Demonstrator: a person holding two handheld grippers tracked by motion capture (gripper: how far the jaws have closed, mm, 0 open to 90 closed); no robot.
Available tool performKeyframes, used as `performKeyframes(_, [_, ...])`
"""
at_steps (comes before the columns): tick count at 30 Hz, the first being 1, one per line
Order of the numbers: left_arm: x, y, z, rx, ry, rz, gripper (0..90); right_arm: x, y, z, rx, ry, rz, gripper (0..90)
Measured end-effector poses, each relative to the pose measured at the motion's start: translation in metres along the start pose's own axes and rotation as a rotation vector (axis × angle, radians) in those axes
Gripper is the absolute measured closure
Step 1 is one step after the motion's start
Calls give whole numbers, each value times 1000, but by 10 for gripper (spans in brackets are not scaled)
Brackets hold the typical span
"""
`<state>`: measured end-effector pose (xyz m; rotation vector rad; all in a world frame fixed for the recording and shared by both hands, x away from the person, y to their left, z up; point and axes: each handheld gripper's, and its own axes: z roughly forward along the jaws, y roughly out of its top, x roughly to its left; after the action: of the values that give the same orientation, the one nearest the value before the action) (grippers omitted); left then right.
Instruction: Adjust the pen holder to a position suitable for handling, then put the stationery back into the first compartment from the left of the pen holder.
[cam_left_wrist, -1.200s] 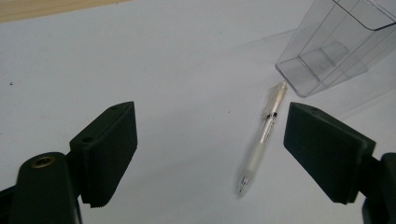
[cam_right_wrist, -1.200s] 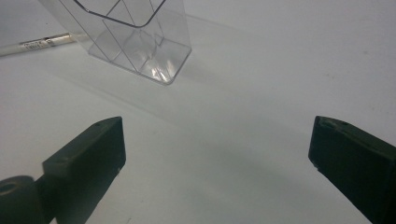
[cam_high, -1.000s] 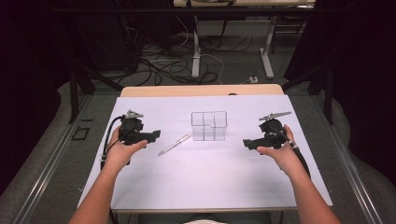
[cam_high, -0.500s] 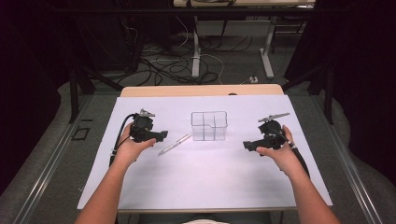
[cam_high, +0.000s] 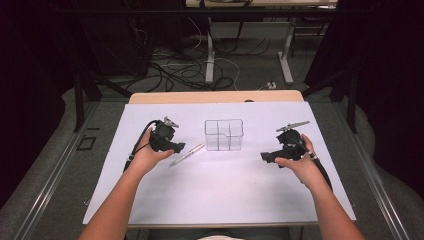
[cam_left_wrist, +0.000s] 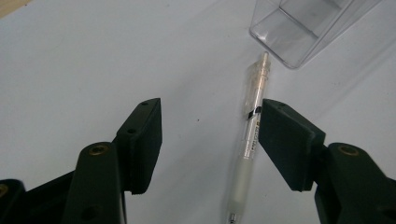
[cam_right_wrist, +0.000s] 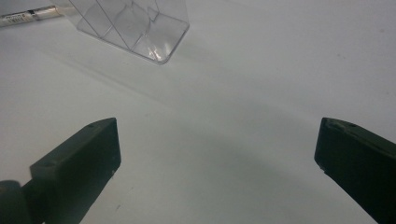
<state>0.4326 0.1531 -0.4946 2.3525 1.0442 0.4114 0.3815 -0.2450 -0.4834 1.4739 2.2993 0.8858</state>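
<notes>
the pen (cam_left_wrist: 252, 126) lies flat on the white bench (cam_high: 220, 200), its tip just beside the clear divided organizer (cam_high: 224, 134). the left gripper (cam_left_wrist: 210, 135) hangs over it, jaws released. the right gripper (cam_high: 266, 157) sits well apart, jaws released wide.

white sheet (cam_high: 220, 195) covers table. clear divided box (cam_high: 223, 134) upright near centre. pen (cam_high: 186, 155) lies slanted just left of box. left gripper (cam_high: 172, 145) beside pen's near end. right gripper (cam_high: 267, 157) well apart, right of box.
</notes>
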Motion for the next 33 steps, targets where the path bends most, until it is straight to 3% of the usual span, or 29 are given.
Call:
performKeyframes(8, [-5, 7, 10, 80, -20, 95, 467, -3, -2, 2, 9, -1, -3, 2])
performKeyframes(33, [-8, 4, 27, 134, -83, 109, 553, -3, -5, 6, 38, 3, -16, 2])
